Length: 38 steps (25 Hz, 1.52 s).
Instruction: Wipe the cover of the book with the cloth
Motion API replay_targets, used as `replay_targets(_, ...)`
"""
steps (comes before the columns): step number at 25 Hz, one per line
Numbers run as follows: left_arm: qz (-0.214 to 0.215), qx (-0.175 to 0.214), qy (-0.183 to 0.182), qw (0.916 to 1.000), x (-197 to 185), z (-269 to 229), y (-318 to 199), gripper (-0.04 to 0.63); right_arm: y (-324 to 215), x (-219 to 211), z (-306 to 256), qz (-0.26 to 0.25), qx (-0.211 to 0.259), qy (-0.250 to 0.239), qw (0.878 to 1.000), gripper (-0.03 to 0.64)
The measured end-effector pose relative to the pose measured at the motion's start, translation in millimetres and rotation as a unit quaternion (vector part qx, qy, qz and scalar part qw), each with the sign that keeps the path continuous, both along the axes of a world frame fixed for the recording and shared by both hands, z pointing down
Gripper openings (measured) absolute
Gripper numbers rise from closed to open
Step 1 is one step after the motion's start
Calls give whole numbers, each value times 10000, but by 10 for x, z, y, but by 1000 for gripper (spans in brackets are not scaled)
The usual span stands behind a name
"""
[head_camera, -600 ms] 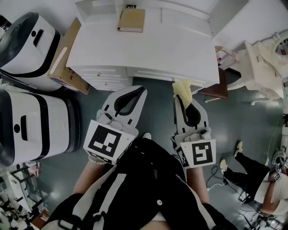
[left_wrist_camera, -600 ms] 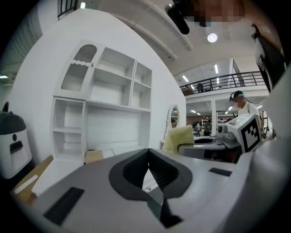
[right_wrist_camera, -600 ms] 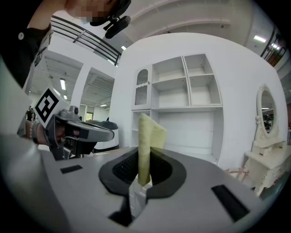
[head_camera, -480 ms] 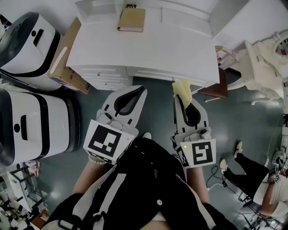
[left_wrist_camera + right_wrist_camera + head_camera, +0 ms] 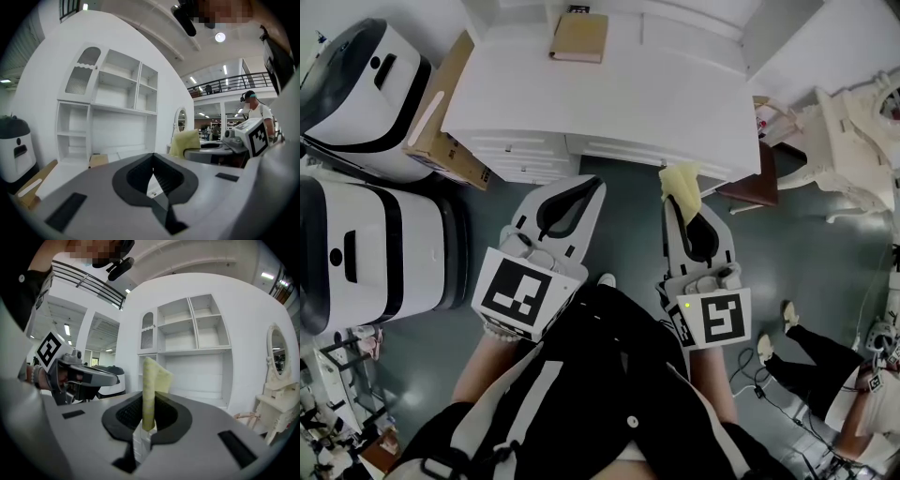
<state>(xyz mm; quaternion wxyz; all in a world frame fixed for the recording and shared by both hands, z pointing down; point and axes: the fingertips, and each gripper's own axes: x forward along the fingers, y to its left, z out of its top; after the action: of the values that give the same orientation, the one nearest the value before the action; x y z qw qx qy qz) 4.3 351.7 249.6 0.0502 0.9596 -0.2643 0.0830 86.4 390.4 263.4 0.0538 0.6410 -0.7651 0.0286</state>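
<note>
Gripping the yellow cloth [image 5: 151, 380] in the right hand-held gripper [image 5: 149, 416], fold pinched upright between the jaws and poking out past the tips. Nothing in the left hand-held gripper [image 5: 153, 159], jaws fully together (pads meeting in a thin line). Both side by side over the grey floor [image 5: 628, 216], on the near side of the white counter [image 5: 609, 103], cloth tip right at its near edge. On the counter's far edge, by the white shelf unit [image 5: 108, 108]: the tan book [image 5: 578, 37], flat and closed, well apart from the cloth. Leaning at the counter's left end: a cardboard box [image 5: 441, 112]. Further left, two white-and-black machines [image 5: 356, 84]. Near right on the floor, another person [image 5: 825, 375].
</note>
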Motion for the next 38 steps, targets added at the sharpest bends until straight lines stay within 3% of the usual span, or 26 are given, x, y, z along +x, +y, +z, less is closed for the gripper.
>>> replay_targets(6, -267, 77, -61, 9996, -49, -1, -3, 2, 15, -66, -56, -286, 182, 432, 9985, 34)
replay_targets(15, -870, 155, -196, 9959, -205, 17, 167, 2, 148, 24, 64, -606, 55, 83, 9981, 34)
replay_targets(19, -1059, 183, -210, 9940, -249, 36, 301, 2, 216, -17, 72, -859, 127, 158, 9961, 34)
replay_targets(28, -1243, 168, -190, 9919, -303, 34, 484, 2, 265, -165, 49, -1170, 228, 196, 9927, 34)
replay_targets(38, -1168, 254, -120, 9928, -486, 65, 84, 2, -82, -294, 81, -1035, 169, 246, 9942, 34)
